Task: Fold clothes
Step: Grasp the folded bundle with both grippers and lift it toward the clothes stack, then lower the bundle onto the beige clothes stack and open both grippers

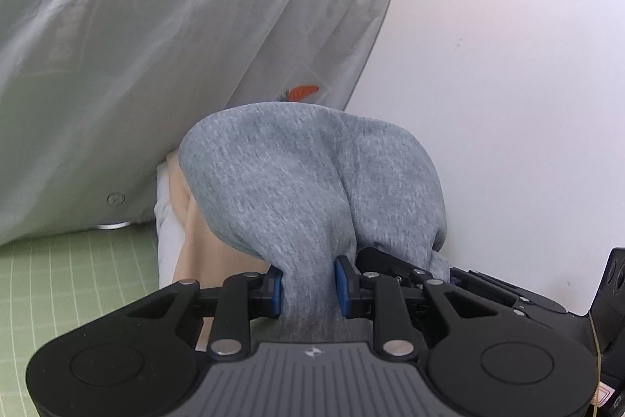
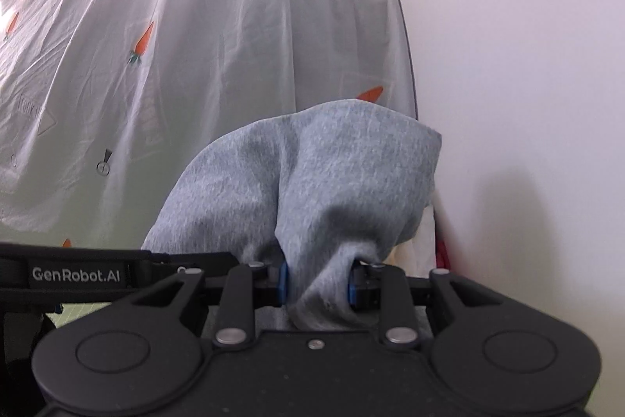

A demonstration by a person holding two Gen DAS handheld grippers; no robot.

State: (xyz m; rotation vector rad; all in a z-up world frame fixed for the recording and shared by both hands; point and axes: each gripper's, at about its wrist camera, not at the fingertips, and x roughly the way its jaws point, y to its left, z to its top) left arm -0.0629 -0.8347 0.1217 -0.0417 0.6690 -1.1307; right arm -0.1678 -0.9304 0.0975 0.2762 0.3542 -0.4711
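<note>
Pinching a bunched fold of the grey knit garment (image 1: 312,182) between blue pads, the left gripper (image 1: 308,286) is closed on the cloth, and the right gripper (image 2: 318,286) is likewise clamped on a gathered edge of the same fabric, seen from its own camera as a soft hump rising over the fingers. The garment is held lifted in front of a pale curtain printed with carrots (image 1: 175,45) and beside a white wall (image 1: 508,65); a green gridded mat (image 1: 70,276) lies below on the left, and peach and white cloth (image 1: 183,221) is glimpsed under the grey knit. The two devices are held close together, since part of the other one shows at the edge of each view. The step in hand is judged to be the lifting and spreading of the piece before a fold is laid. It would be done well if the grips were drawn apart evenly until the edge between them runs taut and level (a thick knit like this sags and twists readily), and if the cloth were then lowered flat onto the mat with no layer trapped beneath. Which part of the garment is held, hem or waistband, cannot be told, as the fabric fills the view.
</note>
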